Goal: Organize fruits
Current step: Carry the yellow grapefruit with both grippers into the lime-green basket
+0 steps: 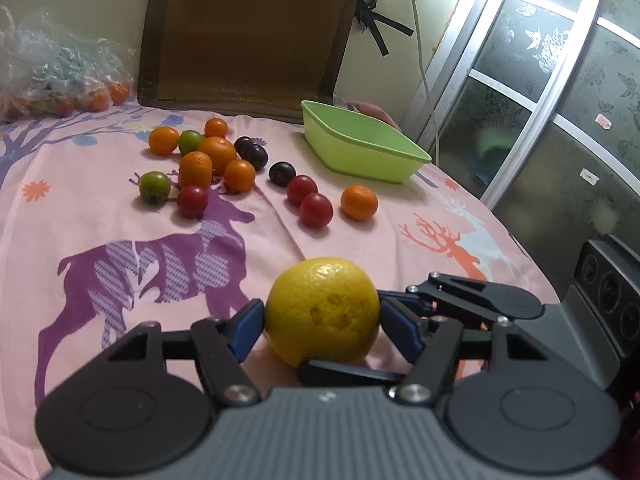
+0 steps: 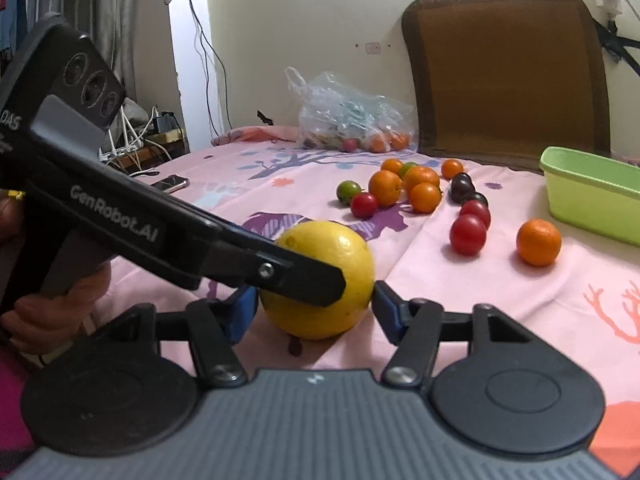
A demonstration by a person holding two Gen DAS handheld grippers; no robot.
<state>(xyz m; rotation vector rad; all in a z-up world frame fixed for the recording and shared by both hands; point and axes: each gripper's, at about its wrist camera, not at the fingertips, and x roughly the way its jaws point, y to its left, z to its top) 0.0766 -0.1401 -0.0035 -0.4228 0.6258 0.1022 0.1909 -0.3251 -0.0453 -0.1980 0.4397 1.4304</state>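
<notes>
Right now I have both tools on the same yellow citrus fruit [image 1: 322,312], which sits on the pink deer-print bedsheet [image 1: 120,208] close in front of each camera. My left tool [image 1: 322,320] pinches it: one blue pad [image 1: 248,326] presses its side at 9 o'clock, the other [image 1: 400,330] at 3 o'clock. In the right wrist view my right tool [image 2: 316,304] straddles the same yellow fruit [image 2: 332,256], blue pads [image 2: 240,312] touching it at 9 and 3 o'clock, so it is clamped on it too. The left tool's black finger [image 2: 304,280] crosses the fruit's face in that view, coming in from 9 o'clock, with a hand [image 2: 52,304] on its grip at the left edge. Beyond the fruit, toward 12 o'clock in the left view, lies a loose cluster of small fruits [image 1: 216,160]: orange, green, red and dark purple ones. One orange fruit [image 1: 359,202] lies apart at the cluster's 3 o'clock, next to two red ones [image 1: 316,209]. A lime-green tub [image 1: 360,148] stands at about 1 o'clock, near that orange fruit but not touching it; what I see of its inside is bare. A plastic bag of more fruit [image 1: 52,80] rests at 10 o'clock by the wall, and a brown cushion [image 1: 248,32] leans upright at 12 o'clock.
</notes>
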